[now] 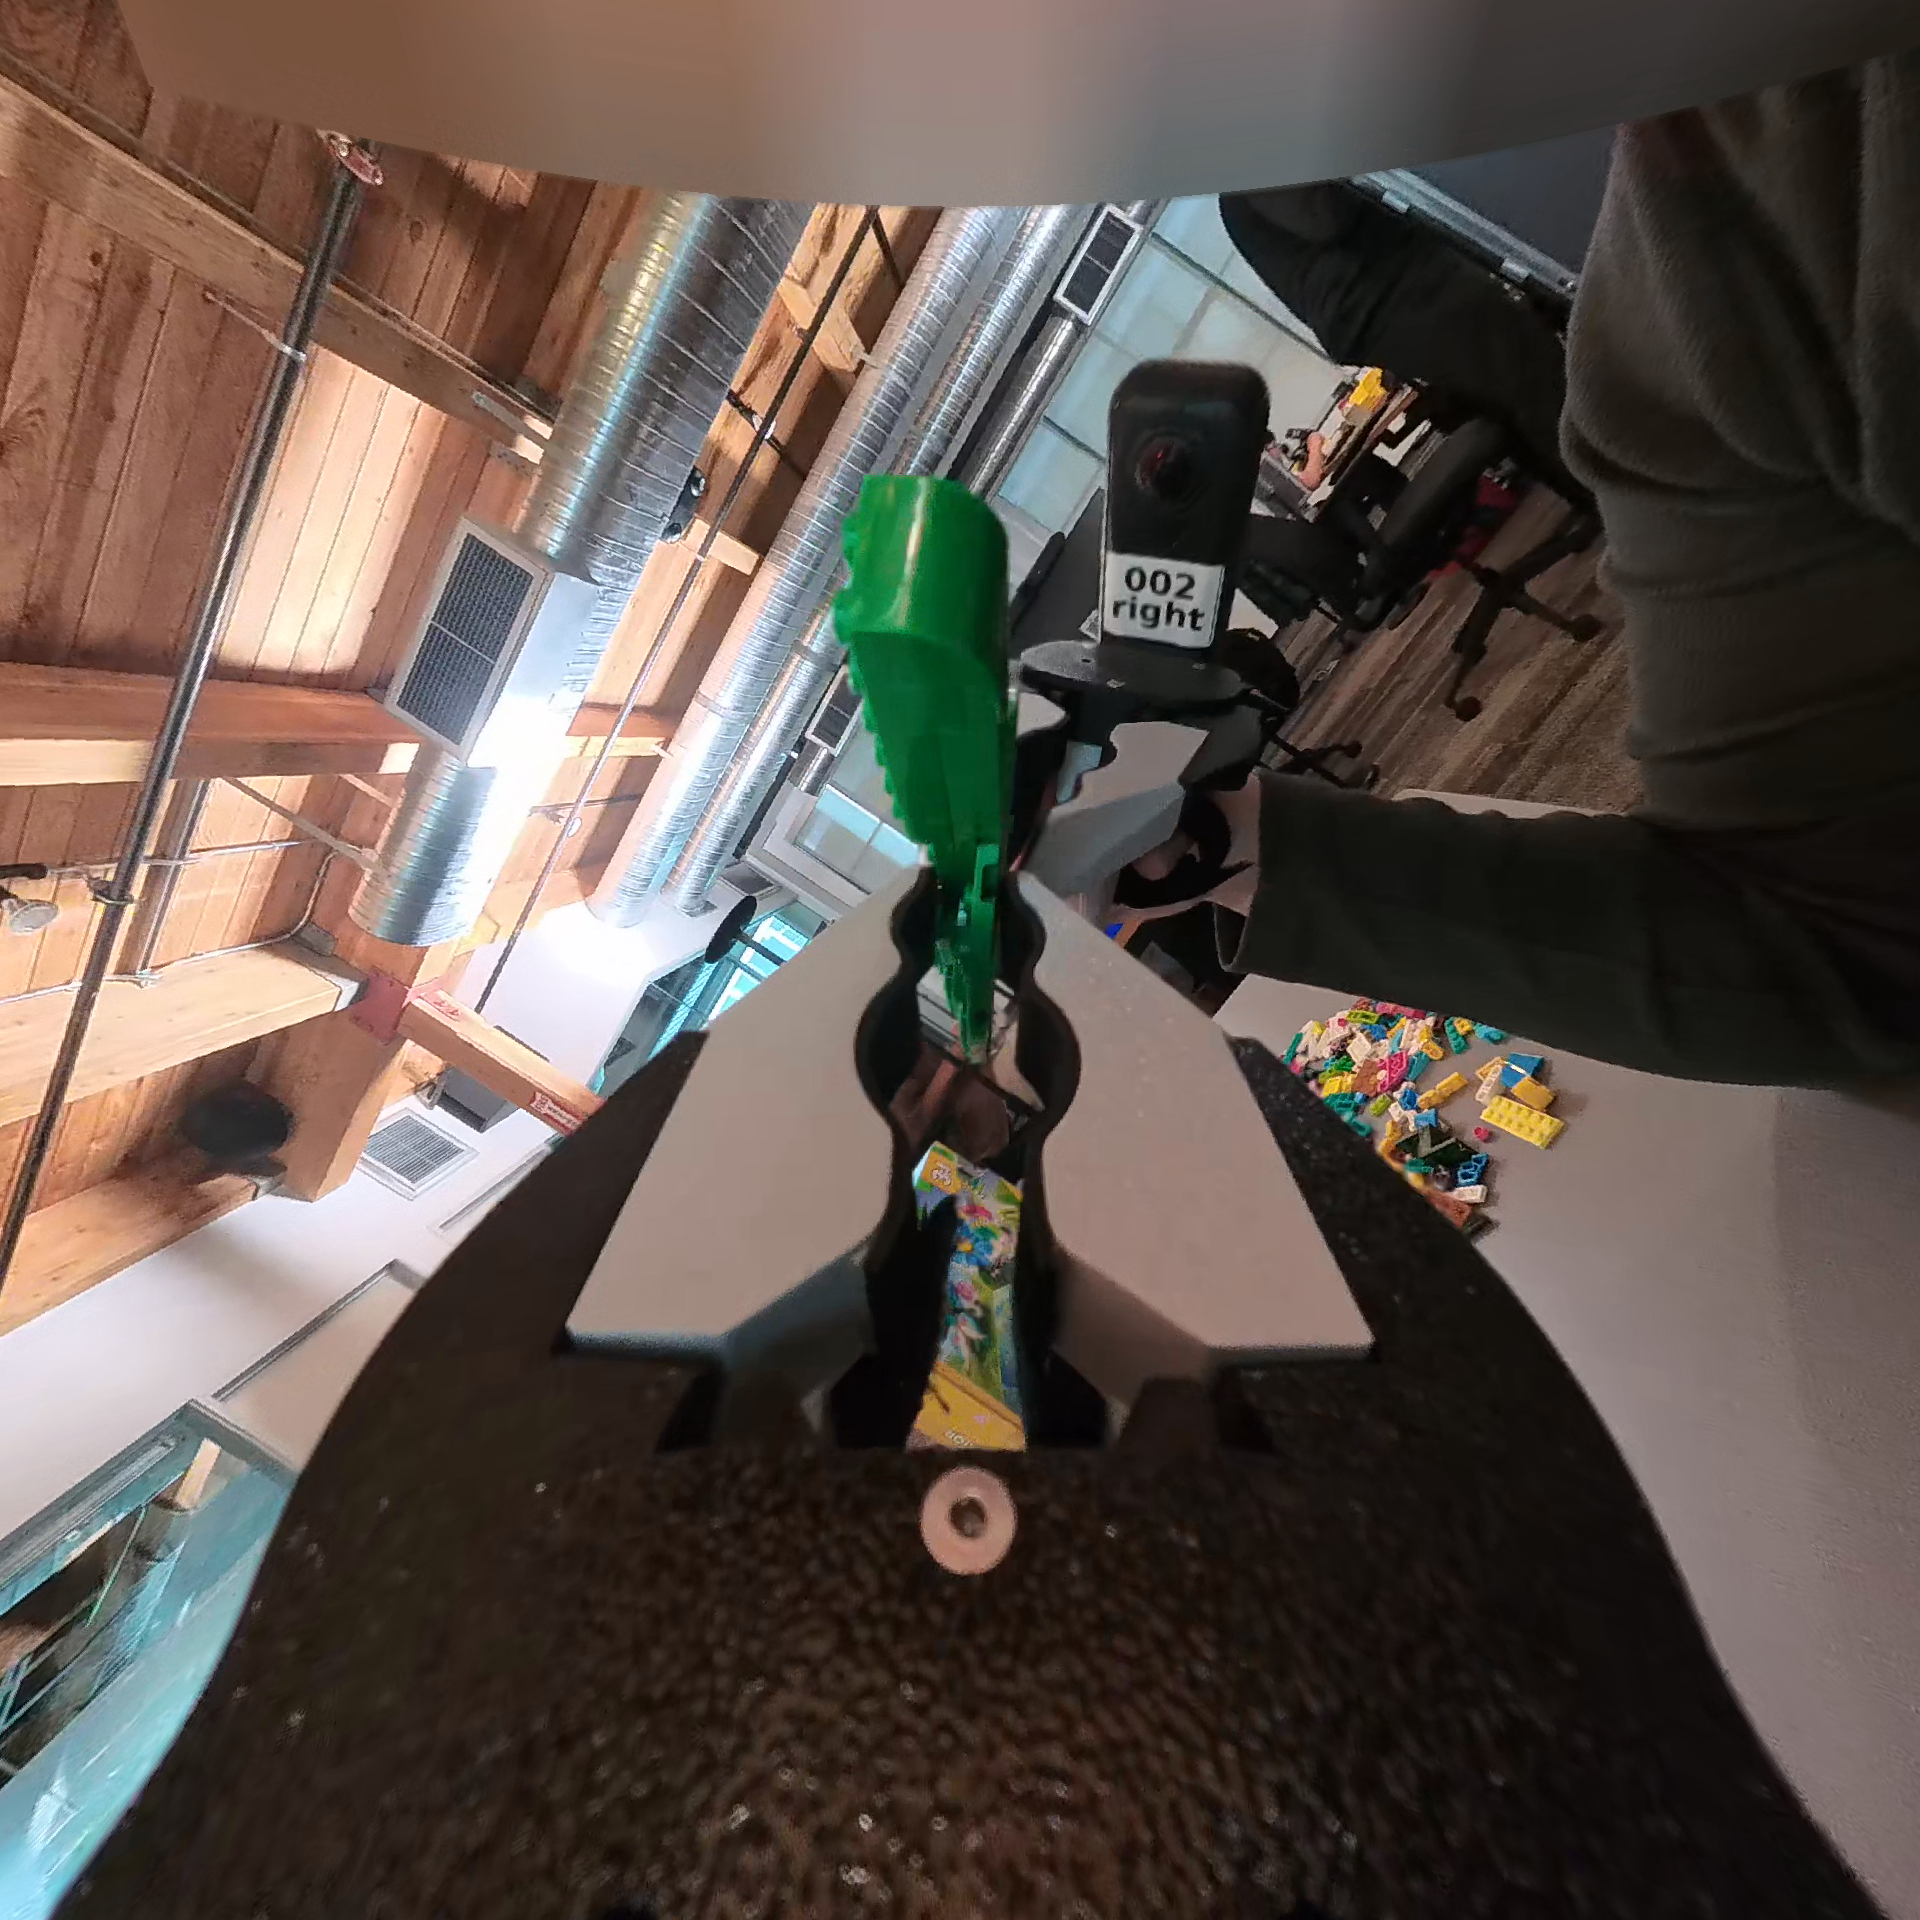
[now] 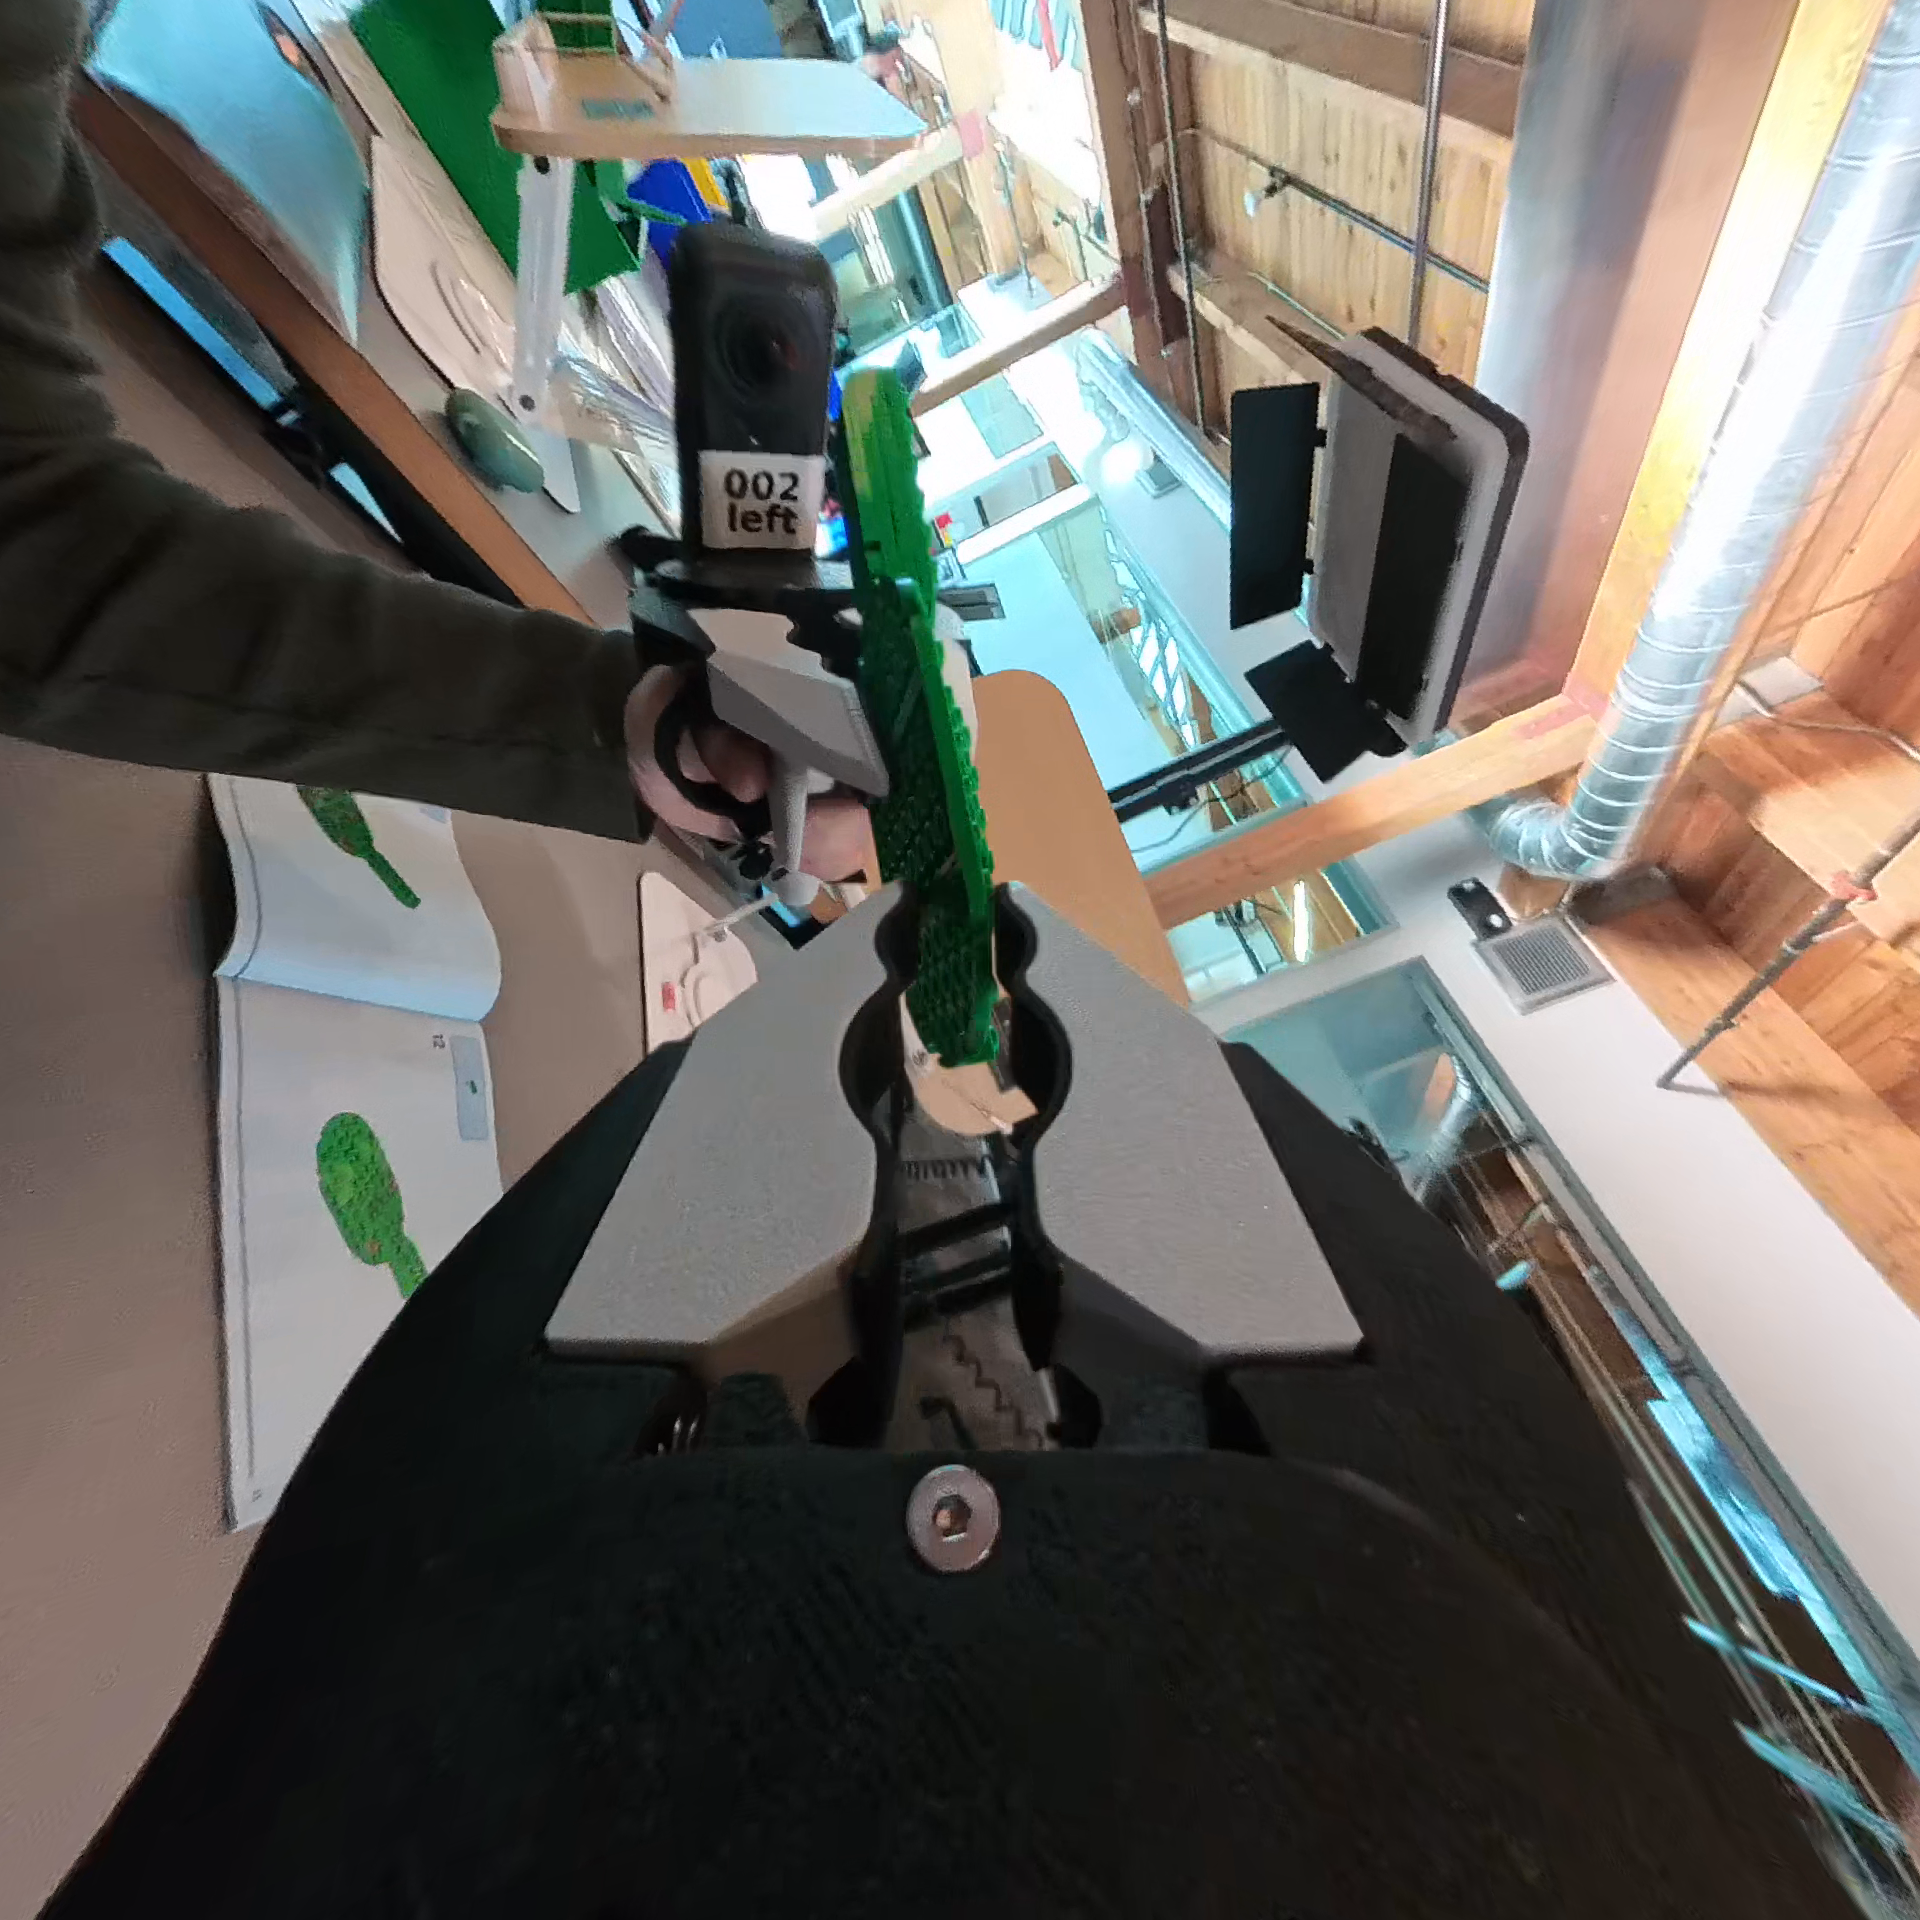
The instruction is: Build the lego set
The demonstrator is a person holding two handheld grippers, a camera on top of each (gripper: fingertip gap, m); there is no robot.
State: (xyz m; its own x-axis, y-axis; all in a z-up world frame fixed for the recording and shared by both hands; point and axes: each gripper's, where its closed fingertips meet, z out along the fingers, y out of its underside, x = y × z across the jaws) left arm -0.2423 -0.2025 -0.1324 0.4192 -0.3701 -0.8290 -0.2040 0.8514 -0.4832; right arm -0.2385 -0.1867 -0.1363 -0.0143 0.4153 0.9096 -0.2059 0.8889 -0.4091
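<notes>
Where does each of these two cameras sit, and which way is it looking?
Left wrist view: on the left gripper, looking along its fingers at the green lego plate it clamps; beyond, the right gripper, a sleeve, the loose brick pile.
Right wrist view: on the right gripper, facing the same plate, the left gripper, the hand, the instruction booklet.
Shared: the plate, gripped from opposite ends.
</notes>
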